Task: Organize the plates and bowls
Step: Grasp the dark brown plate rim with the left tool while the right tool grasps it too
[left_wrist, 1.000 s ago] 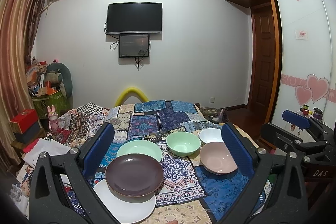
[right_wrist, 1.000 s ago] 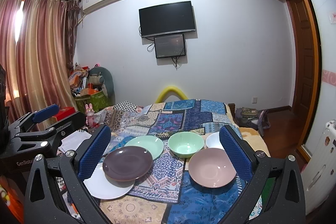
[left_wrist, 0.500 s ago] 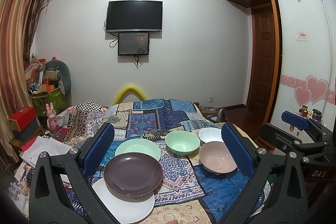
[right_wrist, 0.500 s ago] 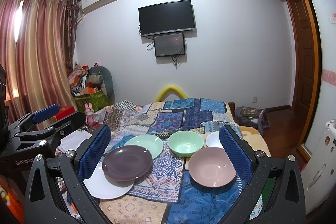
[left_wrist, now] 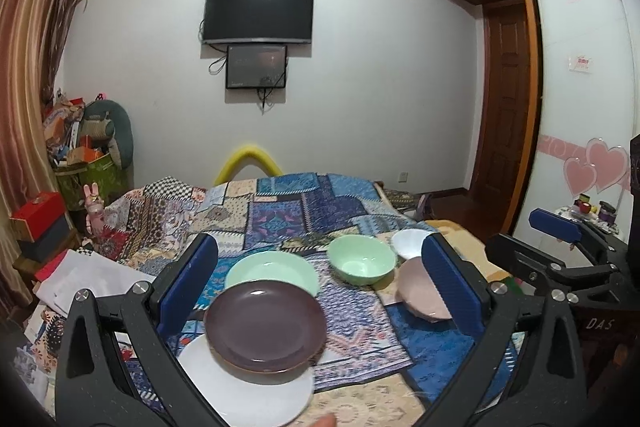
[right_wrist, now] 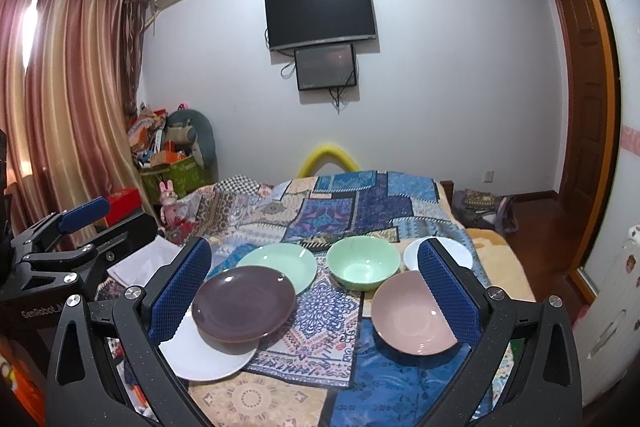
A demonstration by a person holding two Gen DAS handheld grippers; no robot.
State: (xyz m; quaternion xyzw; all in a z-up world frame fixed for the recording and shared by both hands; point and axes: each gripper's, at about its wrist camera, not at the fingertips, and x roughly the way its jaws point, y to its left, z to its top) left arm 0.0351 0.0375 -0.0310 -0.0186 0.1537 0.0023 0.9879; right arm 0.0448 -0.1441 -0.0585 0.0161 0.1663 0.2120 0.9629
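Note:
On the patchwork quilt (left_wrist: 304, 211) a dark purple plate (left_wrist: 266, 331) (right_wrist: 244, 301) lies on a white plate (left_wrist: 248, 391) (right_wrist: 204, 351). Behind them are a pale green plate (left_wrist: 272, 271) (right_wrist: 278, 263) and a green bowl (left_wrist: 362, 263) (right_wrist: 362, 263). A pink bowl (left_wrist: 416, 297) (right_wrist: 412, 311) and a small white bowl (left_wrist: 408, 241) (right_wrist: 460, 251) sit to the right. My left gripper (left_wrist: 320, 241) hangs open above the near dishes, holding nothing. My right gripper (right_wrist: 314, 243) is open too, its right finger partly hiding the white bowl.
A green bin of clutter (right_wrist: 176, 171) and a red box (left_wrist: 38, 207) stand at the left by the curtains (right_wrist: 72, 107). White papers (left_wrist: 88, 275) lie at the bed's left edge. A wooden door (left_wrist: 504, 123) and a bag (right_wrist: 484, 203) on the floor are at the right.
Both cameras have shifted a little, so the room sits slightly higher in each view. No dish has moved and both grippers stay open.

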